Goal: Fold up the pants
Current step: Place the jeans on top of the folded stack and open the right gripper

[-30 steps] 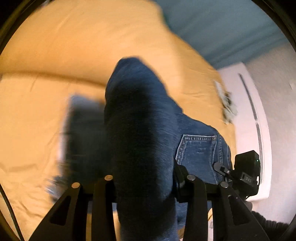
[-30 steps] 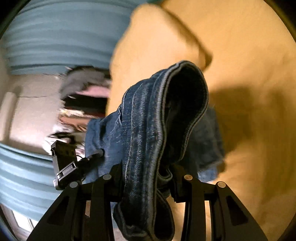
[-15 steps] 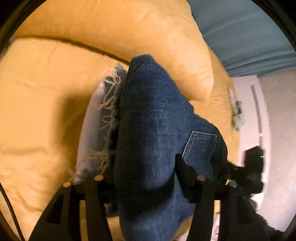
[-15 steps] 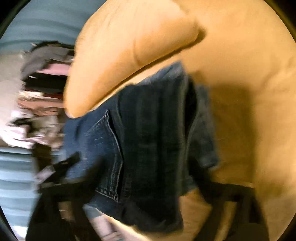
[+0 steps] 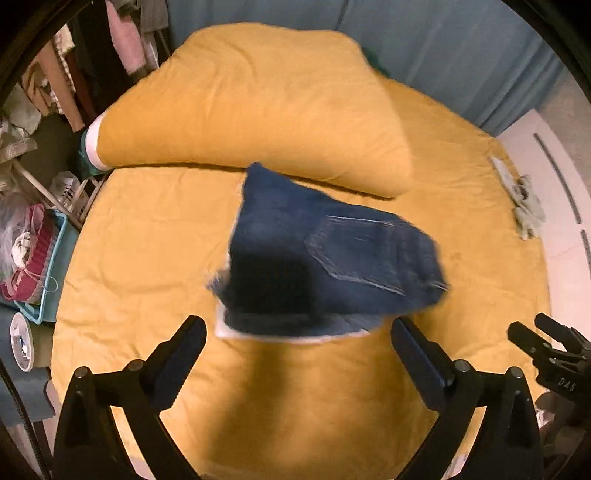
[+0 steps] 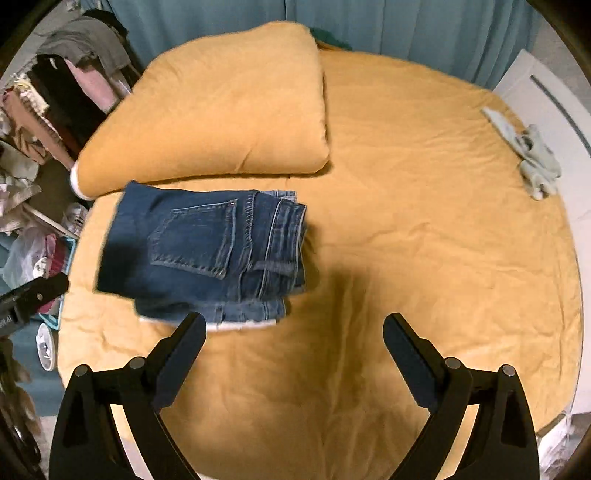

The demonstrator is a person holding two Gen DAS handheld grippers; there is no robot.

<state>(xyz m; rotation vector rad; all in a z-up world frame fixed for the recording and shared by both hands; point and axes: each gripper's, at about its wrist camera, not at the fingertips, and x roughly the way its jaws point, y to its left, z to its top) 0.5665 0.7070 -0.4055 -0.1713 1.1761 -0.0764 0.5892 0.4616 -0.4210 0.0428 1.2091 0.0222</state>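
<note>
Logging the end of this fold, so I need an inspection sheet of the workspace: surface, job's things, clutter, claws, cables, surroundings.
Surface: yellow bedsheet, lightly wrinkled.
Job's things: blue jeans folded into a compact stack, back pocket up, lying below the yellow pillow.
Clutter: pale gloves near the bed's far right edge.
Claws: left claw and right claw both open and empty, jaws just opened.
Cables: a dark cord at the left edge of the left view.
Surroundings: teal curtain, clothes rack, blue basket.

Both wrist views steeply down over bed [image 5: 147, 258]
</note>
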